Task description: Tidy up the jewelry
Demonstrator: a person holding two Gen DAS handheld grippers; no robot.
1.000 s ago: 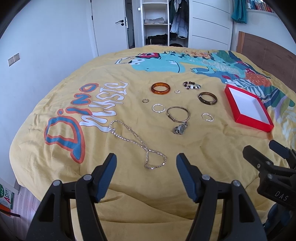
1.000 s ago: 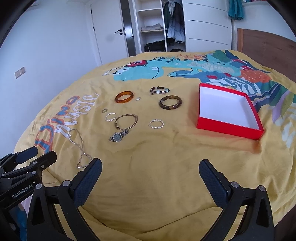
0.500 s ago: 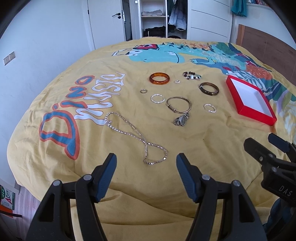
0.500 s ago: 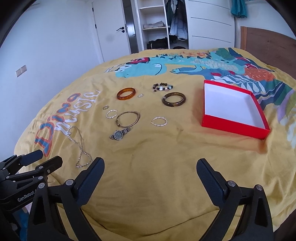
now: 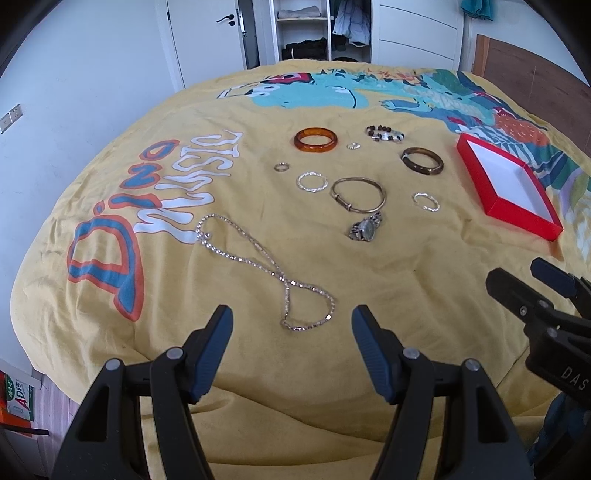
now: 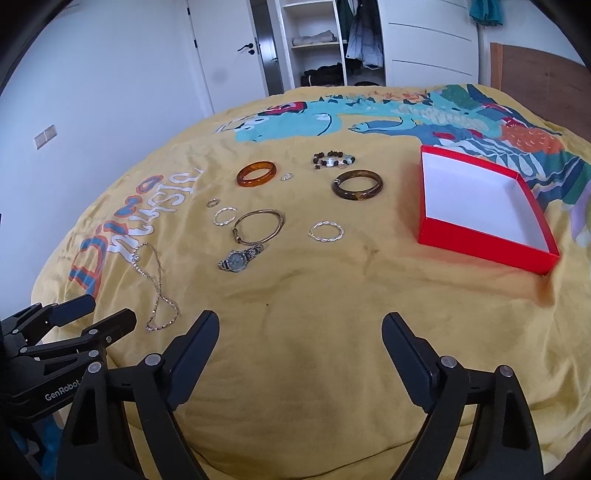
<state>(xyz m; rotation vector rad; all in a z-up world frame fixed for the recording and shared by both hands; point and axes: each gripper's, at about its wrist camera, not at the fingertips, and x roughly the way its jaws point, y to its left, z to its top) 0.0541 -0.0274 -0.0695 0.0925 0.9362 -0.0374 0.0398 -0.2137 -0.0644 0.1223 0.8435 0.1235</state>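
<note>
Jewelry lies spread on a yellow bedspread: a silver chain necklace, a watch, an amber bangle, a dark brown bangle, a thin gold bangle, a bead bracelet and several small silver rings. An empty red box sits at the right. My left gripper is open just short of the necklace's near loop. My right gripper is open and empty over bare bedspread.
The bed's near edge drops off just below both grippers. A white wall and door stand at the left, an open wardrobe at the back, a wooden headboard at the right. A carton stands on the floor at the lower left.
Both grippers have moved forward over the bed toward the jewelry. The left one has closed in on the necklace. Both stay open; nothing on the bed has moved.
</note>
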